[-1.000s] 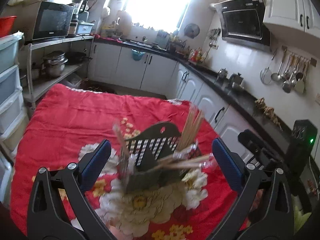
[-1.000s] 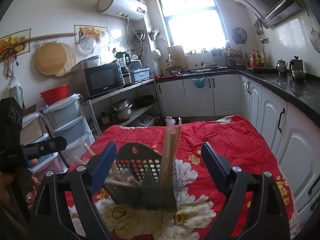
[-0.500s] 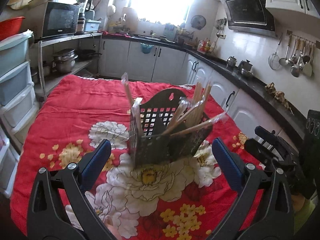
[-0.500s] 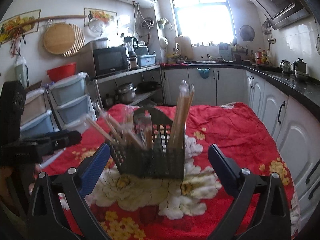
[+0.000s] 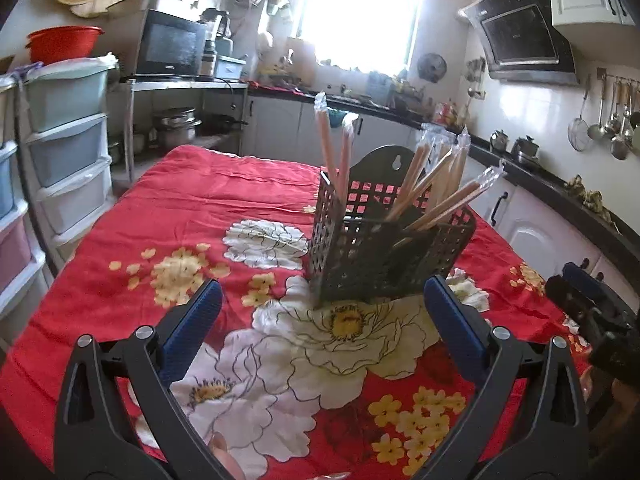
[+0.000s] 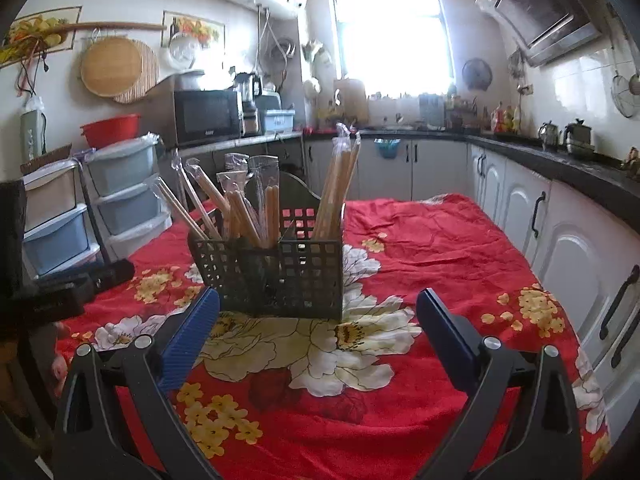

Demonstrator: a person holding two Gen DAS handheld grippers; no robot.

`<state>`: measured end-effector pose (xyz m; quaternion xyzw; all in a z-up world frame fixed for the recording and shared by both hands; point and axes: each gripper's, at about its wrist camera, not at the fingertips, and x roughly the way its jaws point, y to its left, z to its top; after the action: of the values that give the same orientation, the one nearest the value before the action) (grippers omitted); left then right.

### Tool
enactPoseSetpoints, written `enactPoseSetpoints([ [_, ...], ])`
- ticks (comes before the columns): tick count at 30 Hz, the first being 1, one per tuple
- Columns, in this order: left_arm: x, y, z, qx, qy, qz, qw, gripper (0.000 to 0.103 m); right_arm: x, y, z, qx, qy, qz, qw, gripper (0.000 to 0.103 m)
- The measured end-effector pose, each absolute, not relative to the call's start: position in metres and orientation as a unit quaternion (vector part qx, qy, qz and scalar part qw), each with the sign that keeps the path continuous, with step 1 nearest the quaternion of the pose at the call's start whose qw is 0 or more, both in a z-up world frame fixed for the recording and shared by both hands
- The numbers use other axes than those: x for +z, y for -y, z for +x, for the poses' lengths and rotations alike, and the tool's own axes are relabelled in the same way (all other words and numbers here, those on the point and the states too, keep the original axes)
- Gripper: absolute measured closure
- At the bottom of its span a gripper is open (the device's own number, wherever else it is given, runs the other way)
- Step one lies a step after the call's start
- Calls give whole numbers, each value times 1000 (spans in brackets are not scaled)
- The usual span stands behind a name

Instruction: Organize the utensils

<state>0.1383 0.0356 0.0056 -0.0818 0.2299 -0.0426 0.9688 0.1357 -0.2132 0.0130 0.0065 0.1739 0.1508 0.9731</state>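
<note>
Red floral tablecloth (image 5: 168, 208) under black utensil basket (image 5: 384, 256); left tongs (image 5: 322, 316) and right tongs (image 6: 318, 316) spread wide, empty, touching nothing.

I see one obstacle on the red floral cloth-covered table (image 6: 420, 240): a black perforated plastic utensil caddy (image 6: 276, 276) standing upright near its middle. Wrapped wooden chopsticks (image 6: 336, 188) fan upward and outward from it, blocking any straight descent over its top. Bare cloth lies open before it and to either side. My left gripper (image 5: 320, 328) and right gripper (image 6: 318, 328) both hang with jaws spread wide, short of the caddy, touching nothing. White cabinet doors with dark handles (image 6: 560, 248) wall in the table's right edge; stacked pastel plastic drawers (image 6: 60, 216) crowd its left.
</note>
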Motion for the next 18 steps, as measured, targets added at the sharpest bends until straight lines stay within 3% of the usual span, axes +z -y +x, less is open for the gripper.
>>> enactPoseSetpoints([
  [10,-6,-21,119,-48,-161,-68,983,10,-4,209,106,134,-98,-18,986,6],
  [18,-7,-11,111,-52,-140,-42,988,10,-6,209,101,132,-89,-15,987,6],
])
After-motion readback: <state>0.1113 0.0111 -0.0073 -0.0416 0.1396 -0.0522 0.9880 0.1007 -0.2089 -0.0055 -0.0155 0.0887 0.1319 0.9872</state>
